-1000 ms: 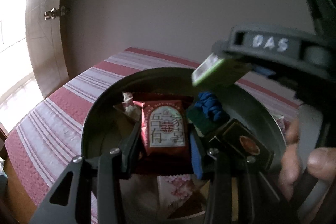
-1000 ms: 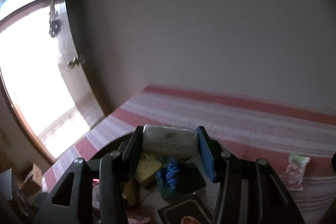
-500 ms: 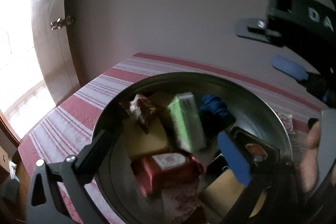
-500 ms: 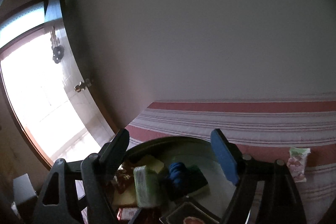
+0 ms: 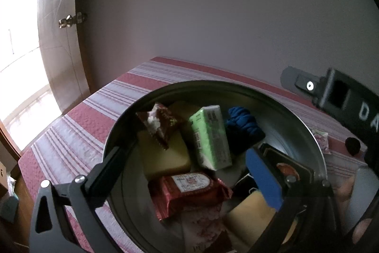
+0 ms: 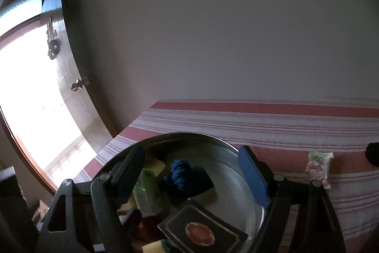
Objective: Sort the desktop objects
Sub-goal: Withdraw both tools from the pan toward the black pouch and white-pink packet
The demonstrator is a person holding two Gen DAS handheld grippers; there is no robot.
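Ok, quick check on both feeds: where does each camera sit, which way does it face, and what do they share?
Left wrist: on the left gripper, open, looking down into the metal bowl; the right gripper's body and a fingertip show at the right edge.
Right wrist: on the right gripper, open, facing the bowl's far rim, the striped cloth and the wall.
Shared: bowl, green packet, blue bundle, black box.

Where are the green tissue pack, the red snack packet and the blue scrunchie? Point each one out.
green tissue pack (image 5: 210, 136), left wrist view, on its printed top face.
red snack packet (image 5: 191, 189), left wrist view, on its label.
blue scrunchie (image 6: 180, 173), right wrist view, on its bunched fabric.
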